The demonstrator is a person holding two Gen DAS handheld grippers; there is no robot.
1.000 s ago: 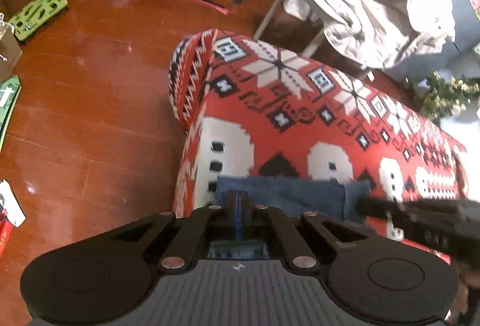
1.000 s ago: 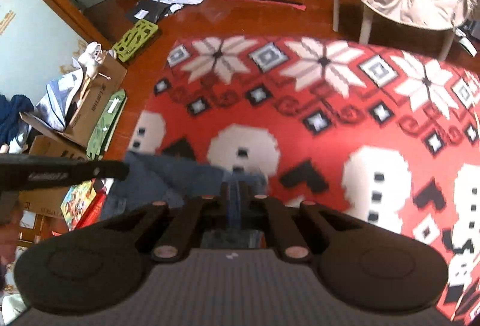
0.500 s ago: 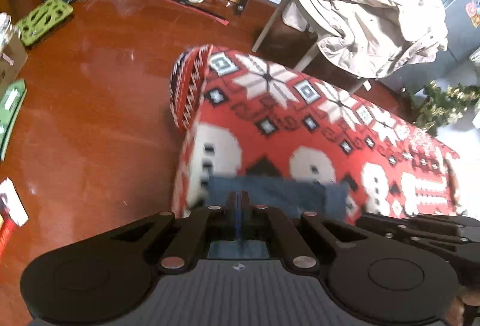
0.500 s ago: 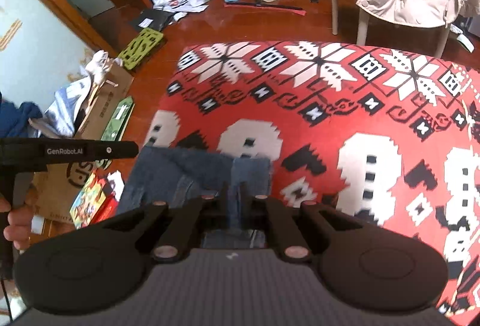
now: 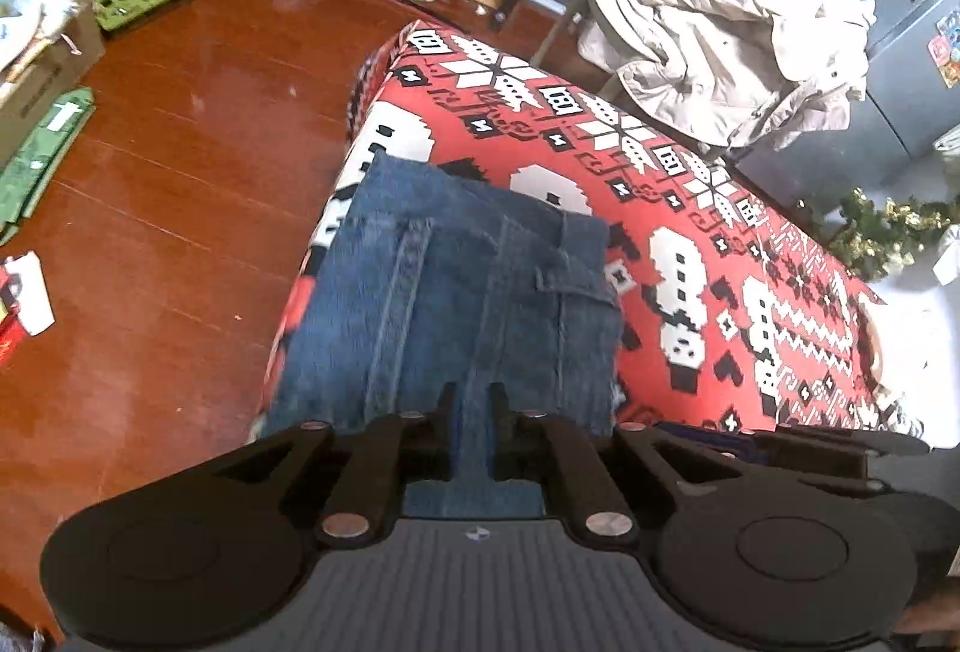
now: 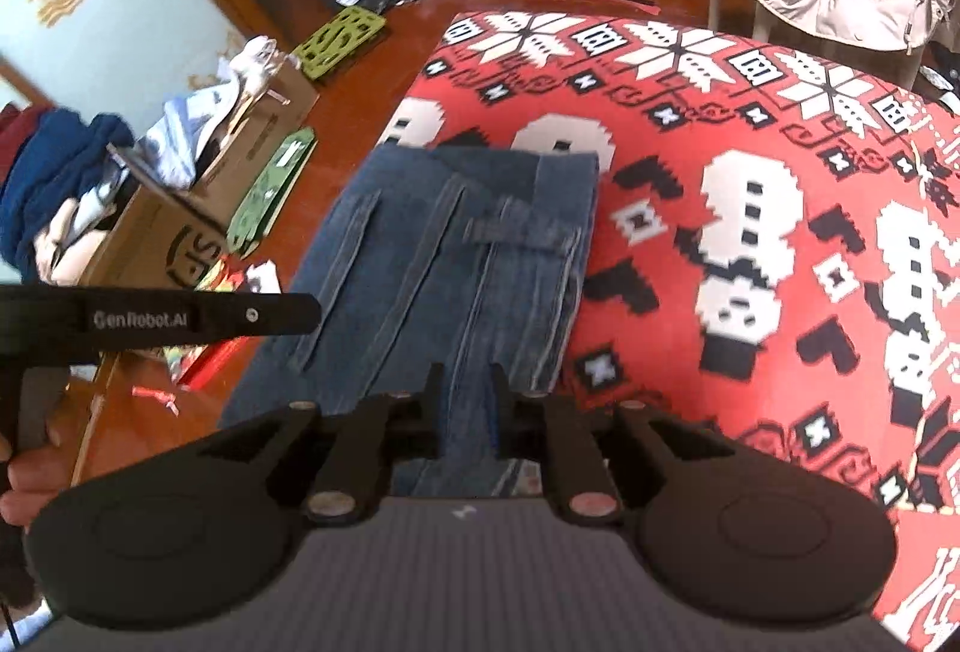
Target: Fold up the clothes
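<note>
Blue denim jeans (image 5: 456, 286) lie folded on the red patterned blanket (image 5: 750, 292) near its left edge; they also show in the right wrist view (image 6: 444, 268). My left gripper (image 5: 471, 394) is shut on the near edge of the jeans, with denim between the fingers. My right gripper (image 6: 465, 376) is shut on the same near edge, further right. The left gripper's body (image 6: 156, 319) shows at the left of the right wrist view. The near hem is hidden under both grippers.
The blanket (image 6: 750, 172) covers a raised surface above a red wooden floor (image 5: 168, 159). A cardboard box (image 6: 198, 208) with clutter and green boards (image 6: 342, 33) stand on the left. A chair with a beige jacket (image 5: 738, 45) stands behind.
Both grippers have pulled back and up, so much more of the jeans shows, stretched out over the blanket. The jaws look slightly wider around the denim than before.
</note>
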